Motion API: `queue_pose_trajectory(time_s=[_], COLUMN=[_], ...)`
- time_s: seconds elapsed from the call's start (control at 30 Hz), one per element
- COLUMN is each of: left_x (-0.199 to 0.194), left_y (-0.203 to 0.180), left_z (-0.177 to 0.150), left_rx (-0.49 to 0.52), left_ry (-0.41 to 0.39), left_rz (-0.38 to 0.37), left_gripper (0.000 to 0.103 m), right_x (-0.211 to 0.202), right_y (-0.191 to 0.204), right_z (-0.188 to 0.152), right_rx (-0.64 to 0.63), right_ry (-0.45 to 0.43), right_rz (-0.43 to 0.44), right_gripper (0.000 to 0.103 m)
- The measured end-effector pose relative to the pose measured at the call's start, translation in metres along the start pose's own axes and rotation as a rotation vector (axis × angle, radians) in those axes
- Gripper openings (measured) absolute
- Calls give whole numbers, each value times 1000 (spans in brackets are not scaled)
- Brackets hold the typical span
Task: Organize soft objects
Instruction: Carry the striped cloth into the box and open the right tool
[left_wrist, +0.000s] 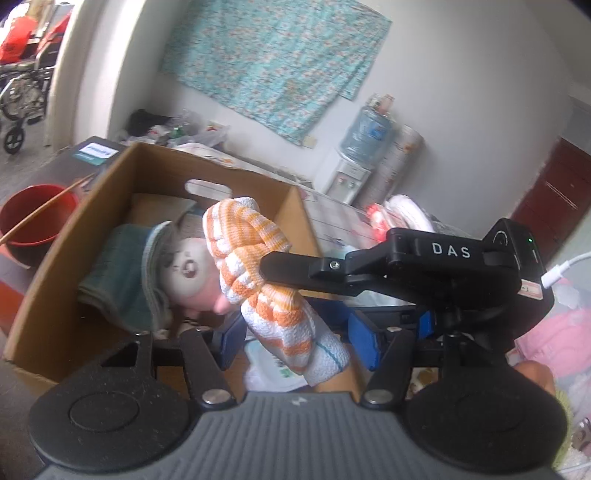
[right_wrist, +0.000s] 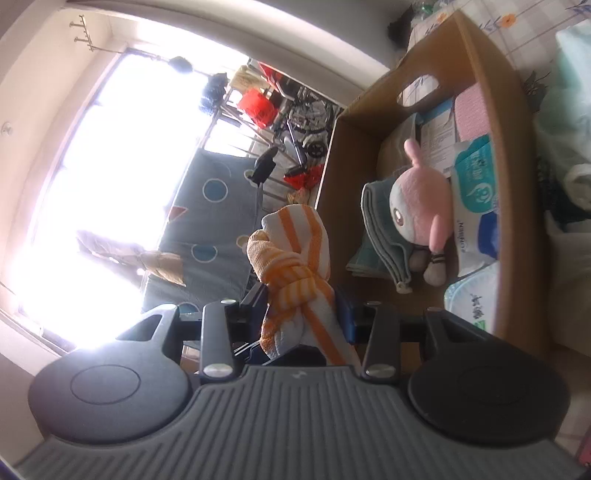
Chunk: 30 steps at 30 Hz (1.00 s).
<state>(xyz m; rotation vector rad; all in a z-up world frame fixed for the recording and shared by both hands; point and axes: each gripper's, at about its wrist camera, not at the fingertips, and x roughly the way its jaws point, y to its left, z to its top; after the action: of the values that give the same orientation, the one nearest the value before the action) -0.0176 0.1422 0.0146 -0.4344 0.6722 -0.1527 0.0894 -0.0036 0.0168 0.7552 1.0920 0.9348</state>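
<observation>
Left wrist view: knotted orange-and-white striped towel (left_wrist: 266, 280) hanging above cardboard box (left_wrist: 74, 229), lower end between left gripper (left_wrist: 295, 341) pads, contact not discernible. Right gripper (left_wrist: 269, 264) clamped on knot from the side. Pink plush toy (left_wrist: 192, 269) and folded teal cloth (left_wrist: 118, 273) inside box.

Right wrist view: right gripper (right_wrist: 303, 314) pads pressed against towel (right_wrist: 291, 273). Wet-wipe packs (right_wrist: 476, 177) beside plush toy (right_wrist: 421, 206) in box (right_wrist: 491, 74).

One cardboard box (left_wrist: 55, 295); one pink plush (right_wrist: 421, 206); one striped towel (left_wrist: 266, 280) (knotted); three wipe packs (right_wrist: 476, 177); one folded teal cloth (left_wrist: 118, 280).
</observation>
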Motion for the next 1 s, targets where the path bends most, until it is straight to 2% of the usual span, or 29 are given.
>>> queue_pose_trajectory(time_s=[0.17, 0.27, 0.37, 0.5, 0.63, 0.77, 1.0], left_x=[-23, -36, -47, -46, -45, -41, -34], left_y=[50, 71, 89, 102, 105, 99, 66], left_z=[5, 9, 11, 15, 6, 6, 9], left_rx=[-80, -109, -148, -179, -199, -187, -117], left_ry=[-54, -77, -99, -104, -101, -100, -109], left_rz=[147, 205, 234, 244, 227, 204, 133], left_gripper=[62, 62, 63, 64, 64, 66, 79], right_x=[80, 117, 144, 161, 160, 139, 50], right_y=[3, 0, -5, -10, -8, 0, 16], right_z=[10, 11, 5, -4, -5, -1, -6], right_rx=[41, 58, 64, 85, 76, 39, -56], right_ry=[100, 137, 191, 262, 258, 204, 16], right_rz=[-69, -131, -192, -218, -221, -185, -84], right_gripper=[39, 41, 41, 42, 44, 48, 60])
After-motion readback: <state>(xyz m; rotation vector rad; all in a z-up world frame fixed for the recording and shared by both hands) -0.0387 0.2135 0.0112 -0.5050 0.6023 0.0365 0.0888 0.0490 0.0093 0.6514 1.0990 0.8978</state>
